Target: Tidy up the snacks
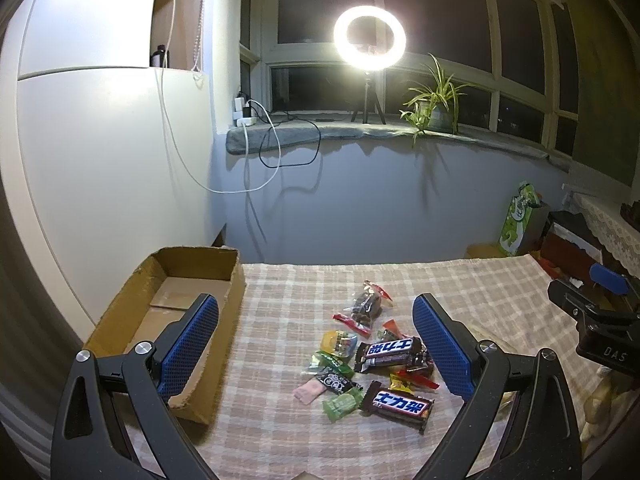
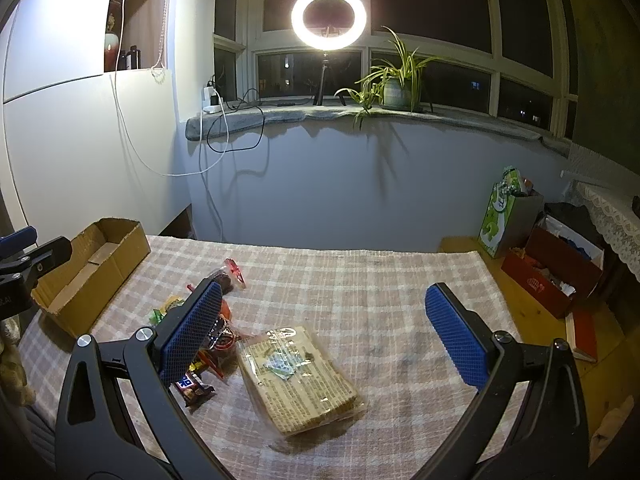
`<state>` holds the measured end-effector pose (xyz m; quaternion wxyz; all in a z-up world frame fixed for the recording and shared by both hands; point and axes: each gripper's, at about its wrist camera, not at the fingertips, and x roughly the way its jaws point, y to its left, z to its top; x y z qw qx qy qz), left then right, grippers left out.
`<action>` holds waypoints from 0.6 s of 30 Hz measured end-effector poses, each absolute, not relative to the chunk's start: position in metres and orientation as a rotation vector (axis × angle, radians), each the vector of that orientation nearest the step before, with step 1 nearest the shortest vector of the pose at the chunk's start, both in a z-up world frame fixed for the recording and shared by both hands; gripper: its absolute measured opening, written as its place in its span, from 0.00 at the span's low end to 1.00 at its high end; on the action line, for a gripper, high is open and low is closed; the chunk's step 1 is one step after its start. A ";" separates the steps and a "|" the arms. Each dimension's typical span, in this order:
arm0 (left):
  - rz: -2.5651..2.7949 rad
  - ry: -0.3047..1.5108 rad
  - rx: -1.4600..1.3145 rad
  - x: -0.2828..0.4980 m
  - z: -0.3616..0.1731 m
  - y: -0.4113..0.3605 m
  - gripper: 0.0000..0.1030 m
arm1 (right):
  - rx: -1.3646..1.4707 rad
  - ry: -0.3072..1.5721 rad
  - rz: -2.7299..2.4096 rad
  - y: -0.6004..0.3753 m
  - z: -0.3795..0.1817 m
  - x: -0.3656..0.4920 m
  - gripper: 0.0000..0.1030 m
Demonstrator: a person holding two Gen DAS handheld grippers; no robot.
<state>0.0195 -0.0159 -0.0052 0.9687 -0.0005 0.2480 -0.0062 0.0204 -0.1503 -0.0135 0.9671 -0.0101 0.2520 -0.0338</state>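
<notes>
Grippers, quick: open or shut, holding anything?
Left gripper: open, holding nothing, above the snack pile.
Right gripper: open, holding nothing, above the wafer pack.

You worked in a night-lit room: dark window panes point(image 1: 432, 20) ran behind a glowing ring light point(image 2: 329, 16) on a small tripod. Beside it on the grey sill point(image 2: 440, 118) stood a potted spider plant point(image 2: 394, 84). Chargers and looping cables point(image 1: 280, 140) hung at the sill's left end. A white cabinet point(image 1: 100, 152) filled your left, and a checked cloth point(image 2: 380, 280) covered the table.
</notes>
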 end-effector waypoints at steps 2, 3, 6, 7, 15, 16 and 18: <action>-0.017 0.506 -0.001 0.022 -0.005 -0.016 0.95 | -0.013 0.520 -0.062 -0.151 -0.015 0.021 1.00; -0.018 0.508 -0.001 0.023 -0.006 -0.017 0.95 | -0.012 0.525 -0.060 -0.150 -0.016 0.022 1.00; -0.024 0.515 0.000 0.025 -0.007 -0.016 0.95 | -0.008 0.534 -0.051 -0.156 -0.018 0.025 1.00; -0.027 0.518 0.000 0.026 -0.008 -0.017 0.95 | -0.006 0.537 -0.048 -0.156 -0.018 0.025 1.00; -0.049 0.545 0.006 0.031 -0.017 -0.023 0.94 | 0.009 0.587 -0.016 -0.167 -0.028 0.037 1.00; -0.055 0.550 0.004 0.032 -0.018 -0.023 0.94 | 0.019 0.599 -0.002 -0.169 -0.030 0.039 1.00; -0.065 0.564 0.001 0.033 -0.021 -0.024 0.94 | 0.036 0.626 0.020 -0.175 -0.035 0.043 0.95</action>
